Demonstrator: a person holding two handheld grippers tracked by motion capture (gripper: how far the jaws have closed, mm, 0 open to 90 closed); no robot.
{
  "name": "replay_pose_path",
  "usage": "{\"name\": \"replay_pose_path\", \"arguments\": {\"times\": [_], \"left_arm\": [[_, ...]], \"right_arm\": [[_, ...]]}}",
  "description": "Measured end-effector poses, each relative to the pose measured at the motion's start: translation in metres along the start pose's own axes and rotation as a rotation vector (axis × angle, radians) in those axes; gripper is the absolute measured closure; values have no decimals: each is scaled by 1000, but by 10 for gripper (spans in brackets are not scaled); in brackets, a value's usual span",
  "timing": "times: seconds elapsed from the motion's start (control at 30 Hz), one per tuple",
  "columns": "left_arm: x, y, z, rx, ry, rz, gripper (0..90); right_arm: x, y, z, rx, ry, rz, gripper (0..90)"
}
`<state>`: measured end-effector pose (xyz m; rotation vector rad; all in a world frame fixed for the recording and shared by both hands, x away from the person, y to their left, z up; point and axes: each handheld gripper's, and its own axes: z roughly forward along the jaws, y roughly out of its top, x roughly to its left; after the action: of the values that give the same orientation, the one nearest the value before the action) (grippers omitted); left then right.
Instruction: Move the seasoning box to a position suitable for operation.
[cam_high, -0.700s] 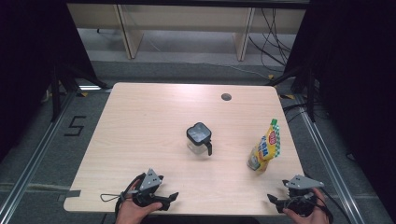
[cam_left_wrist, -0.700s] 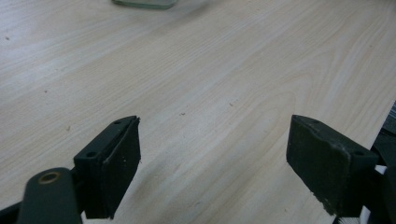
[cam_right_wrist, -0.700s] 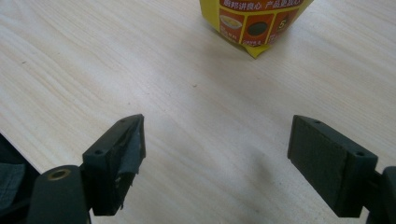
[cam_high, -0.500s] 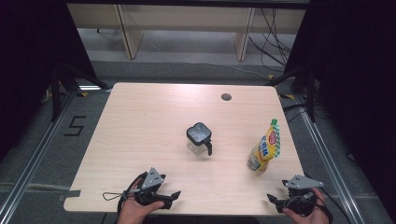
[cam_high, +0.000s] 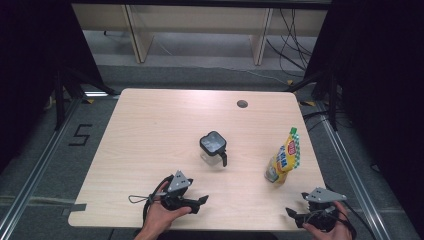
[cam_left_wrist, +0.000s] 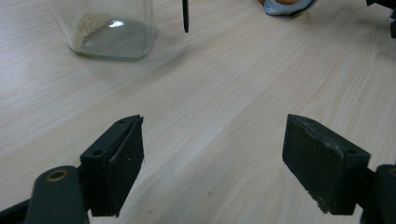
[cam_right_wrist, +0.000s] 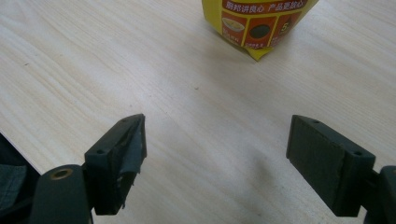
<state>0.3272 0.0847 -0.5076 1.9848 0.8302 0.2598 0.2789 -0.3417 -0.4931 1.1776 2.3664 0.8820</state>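
A square glass jar (cam_high: 213, 149) with a black lid stands near the middle of the pale wooden table (cam_high: 150, 130); a little light powder lies in its bottom (cam_left_wrist: 109, 30). A yellow printed pouch (cam_high: 284, 158) stands upright toward the right side, and its lower part (cam_right_wrist: 257, 25) sits straight ahead in the right gripper view. My left gripper (cam_high: 202, 201) rests near the front edge, below and left of the jar, jaws wide apart with nothing between them (cam_left_wrist: 212, 161). My right gripper (cam_high: 292, 214) sits at the front right corner, below the pouch, also open and empty (cam_right_wrist: 215, 163).
A round cable hole (cam_high: 242, 104) is set in the far right part of the tabletop. Metal rails and a floor mark run along both sides of the table. Shelving legs and loose cables lie beyond the far edge.
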Motion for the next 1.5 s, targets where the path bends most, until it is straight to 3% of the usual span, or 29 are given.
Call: {"name": "replay_pose_path", "arguments": {"times": [0.17, 0.2, 0.23, 0.33, 0.4, 0.47, 0.53, 0.7, 0.77, 0.8, 0.83, 0.9, 0.97, 1.0, 1.03, 1.07, 1.13, 1.17, 1.2, 1.23, 1.27, 1.33, 1.37, 1.43, 1.5], "left_arm": [[0, 13, 12, -10, 11, 12, 229], [-2, 18, 18, -12, 16, 6, 280], [-1, 21, 21, -10, 18, 29, 292], [-3, 26, 29, -11, 22, 30, 332], [-6, 30, 38, -20, 21, 13, 391], [-7, 36, 49, -12, 59, 73, 426], [-9, 38, 57, -8, 68, 80, 460], [-8, 45, 73, -27, 75, 47, 511], [-2, 49, 78, -13, 88, 111, 514], [-7, 48, 83, -27, 35, 33, 511], [-5, 50, 83, -28, 107, 53, 510], [-3, 53, 86, -40, 106, 30, 518], [0, 55, 87, -44, 93, 10, 539], [3, 56, 89, -59, 87, 30, 547], [2, 56, 92, -48, 28, -15, 559], [3, 56, 92, -61, 83, 3, 582], [5, 58, 93, -54, 100, 26, 605], [3, 58, 94, -61, 88, -5, 614], [3, 58, 94, -61, 88, -5, 620], [6, 60, 94, -63, 109, 54, 620], [3, 60, 96, -69, 71, -1, 641], [5, 64, 96, -70, 103, 50, 681], [2, 64, 97, -78, 79, 4, 699], [1, 66, 97, -72, 122, 2, 717], [2, 65, 98, -64, 121, 0, 767]], "right_arm": [[-1, 0, 1, -9, -3, -14, 214], [0, 0, 1, -4, -11, -11, 214], [0, 0, 1, -7, -7, -5, 214], [1, 0, 1, -4, -6, 8, 215], [0, 0, 1, -6, -7, -1, 215], [-1, -1, 1, -3, -7, -13, 218], [-1, -1, 1, -4, -6, -13, 218], [0, -1, 1, 13, 9, -10, 226], [0, -1, 2, 11, 10, -23, 230], [0, -1, 3, 10, 13, -23, 230], [0, -1, 3, 11, 14, -21, 230], [0, -1, 3, 12, 14, -22, 230], [-1, -2, 3, 11, 17, -33, 231], [0, -2, 3, 25, 21, -19, 231], [-1, -2, 3, 24, 18, -22, 231], [-2, -1, 4, 13, 16, -33, 231], [-2, -2, 3, 21, 16, -34, 231], [-1, -2, 3, 25, 21, -24, 232], [-1, -2, 3, 25, 21, -24, 232], [-1, -2, 3, 24, 22, -25, 232], [-1, -2, 3, 27, 22, -27, 232], [-1, -2, 4, 30, 26, -22, 232], [-1, -2, 3, 31, 29, -22, 232], [-1, -2, 4, 30, 29, -22, 233], [0, -3, 4, 32, 30, -14, 233]]}}
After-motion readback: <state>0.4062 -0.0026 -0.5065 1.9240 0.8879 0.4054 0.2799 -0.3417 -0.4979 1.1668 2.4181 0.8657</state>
